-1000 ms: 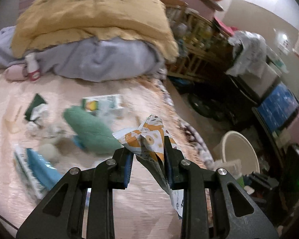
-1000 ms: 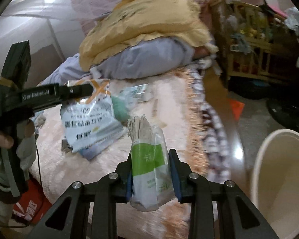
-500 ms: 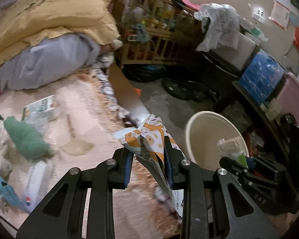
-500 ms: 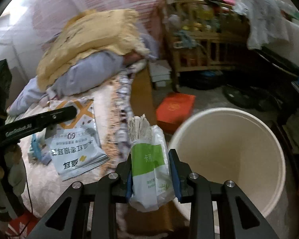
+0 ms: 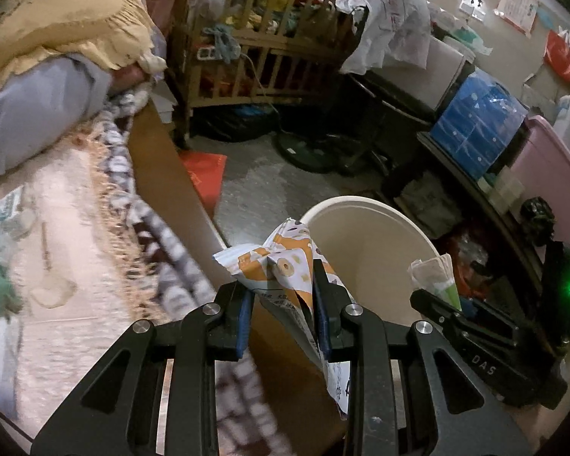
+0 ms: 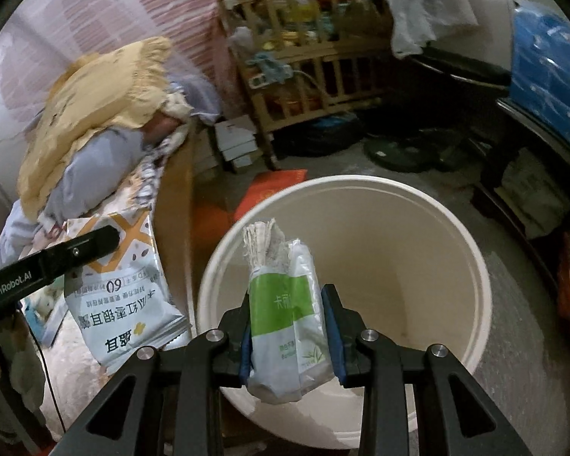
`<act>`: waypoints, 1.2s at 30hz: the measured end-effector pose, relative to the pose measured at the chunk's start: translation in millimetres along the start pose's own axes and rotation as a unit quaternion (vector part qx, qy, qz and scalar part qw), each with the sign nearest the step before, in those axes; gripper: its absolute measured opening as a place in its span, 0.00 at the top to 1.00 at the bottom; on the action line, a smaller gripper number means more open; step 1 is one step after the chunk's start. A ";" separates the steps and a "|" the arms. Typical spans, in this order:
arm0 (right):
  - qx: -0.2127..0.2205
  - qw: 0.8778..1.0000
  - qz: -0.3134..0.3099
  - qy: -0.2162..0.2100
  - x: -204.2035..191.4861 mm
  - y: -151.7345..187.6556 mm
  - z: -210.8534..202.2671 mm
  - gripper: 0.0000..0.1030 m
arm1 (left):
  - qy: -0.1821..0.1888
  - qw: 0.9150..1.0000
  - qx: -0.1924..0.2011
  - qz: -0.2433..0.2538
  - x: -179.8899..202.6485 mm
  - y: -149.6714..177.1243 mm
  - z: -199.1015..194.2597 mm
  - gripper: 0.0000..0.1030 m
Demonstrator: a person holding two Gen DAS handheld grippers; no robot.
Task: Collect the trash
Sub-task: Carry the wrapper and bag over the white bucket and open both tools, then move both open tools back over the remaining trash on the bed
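My left gripper is shut on an orange and white snack wrapper and holds it at the bed's edge, just left of a cream bucket. My right gripper is shut on a green and white tissue pack and holds it over the open bucket. In the right wrist view the wrapper hangs from the left gripper's finger beside the bucket. In the left wrist view the right gripper's body and the tissue pack show at the bucket's right rim.
A bed with a fringed pink blanket, more litter at its left edge and a yellow and grey bedding pile lies at left. A wooden crib, a red bag on the floor, a fan base and shelves crowd the room.
Both grippers swung right, away from the bed, with their loads. The right gripper has come over the bucket; the left one has reached the bed's edge beside it.
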State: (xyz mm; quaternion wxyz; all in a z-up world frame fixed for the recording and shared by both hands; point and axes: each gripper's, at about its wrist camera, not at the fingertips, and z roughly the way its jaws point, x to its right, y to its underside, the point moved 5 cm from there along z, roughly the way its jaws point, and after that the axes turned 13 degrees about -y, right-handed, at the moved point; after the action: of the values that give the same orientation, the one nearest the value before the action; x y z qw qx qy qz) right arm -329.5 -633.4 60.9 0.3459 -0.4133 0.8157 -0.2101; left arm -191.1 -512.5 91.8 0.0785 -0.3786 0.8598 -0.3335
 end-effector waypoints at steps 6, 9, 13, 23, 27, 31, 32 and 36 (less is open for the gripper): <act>0.003 1.000 0.026 0.017 22.1 -0.3 0.1 0.71 | 0.011 1.000 -0.007 0.004 19.9 1.5 13.0 0.75; 0.007 0.999 0.034 0.024 27.4 -0.8 -0.3 0.62 | 0.019 1.000 -0.007 0.006 26.6 3.5 15.8 0.74; 0.012 0.999 0.036 0.029 28.7 -1.9 -1.4 0.58 | 0.034 0.999 -0.005 0.006 29.6 3.5 15.8 0.60; 0.012 0.999 0.028 0.027 19.6 -2.0 -0.9 0.46 | 0.015 1.000 -0.007 -0.007 4.2 11.8 7.2 0.48; 0.006 1.000 0.020 0.019 9.8 -0.8 2.1 0.46 | -0.005 1.000 -0.001 -0.017 -13.2 15.2 0.0 0.48; 0.000 1.000 0.010 0.012 -2.1 1.5 6.2 0.46 | -0.024 0.999 0.006 -0.022 -27.4 17.6 -6.5 0.48; -0.002 1.000 0.009 0.010 -5.2 1.9 7.6 0.46 | -0.028 0.999 0.007 -0.023 -31.0 18.3 -8.3 0.48; -0.008 1.000 -0.002 0.001 -19.9 4.2 12.0 0.45 | -0.043 0.999 0.013 -0.029 -46.6 21.6 -17.0 0.48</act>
State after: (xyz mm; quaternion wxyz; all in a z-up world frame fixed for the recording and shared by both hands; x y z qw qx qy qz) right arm -314.5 -615.4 57.9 0.3414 -0.4173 0.8171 -0.2043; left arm -177.9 -460.5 85.6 0.1111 -0.4162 0.8398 -0.3304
